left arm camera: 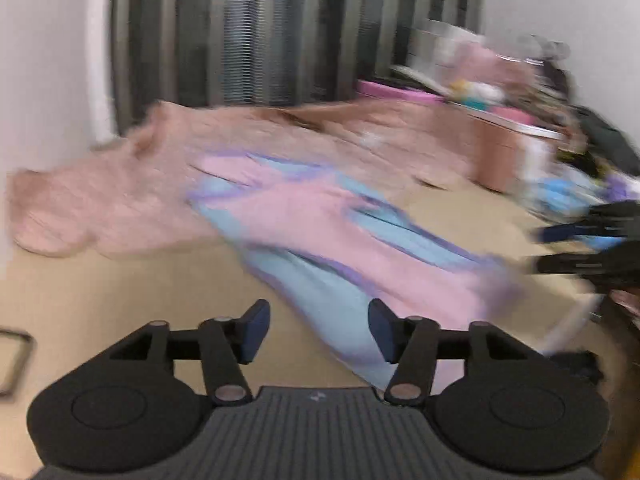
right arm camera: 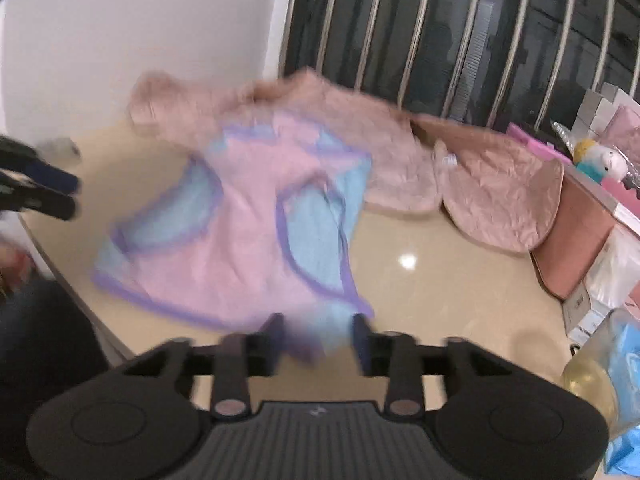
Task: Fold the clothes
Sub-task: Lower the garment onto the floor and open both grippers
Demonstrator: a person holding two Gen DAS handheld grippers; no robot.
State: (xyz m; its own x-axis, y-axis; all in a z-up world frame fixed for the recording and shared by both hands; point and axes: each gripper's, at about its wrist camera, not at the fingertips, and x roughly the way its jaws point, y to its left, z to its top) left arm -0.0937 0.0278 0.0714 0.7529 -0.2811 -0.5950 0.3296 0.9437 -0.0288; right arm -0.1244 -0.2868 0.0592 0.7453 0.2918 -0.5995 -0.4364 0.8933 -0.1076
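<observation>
Left wrist view: your left gripper [left arm camera: 319, 330] stands agape and empty above the beige table [left arm camera: 120, 300]; the pink-and-blue garment [left arm camera: 320, 220] lies spread, unfolded, partly over a tan quilted cloth [left arm camera: 120, 184]. Right wrist view: your right gripper [right arm camera: 318, 344] is parted around the garment's near hem, apparently unclamped; folding looks barely begun, every fold outstanding.

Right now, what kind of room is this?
Probably a room in someone's home: a pink and blue shirt lies on a beige table, a stuffed toy bird sits nearby, and a barred window is behind.
</observation>
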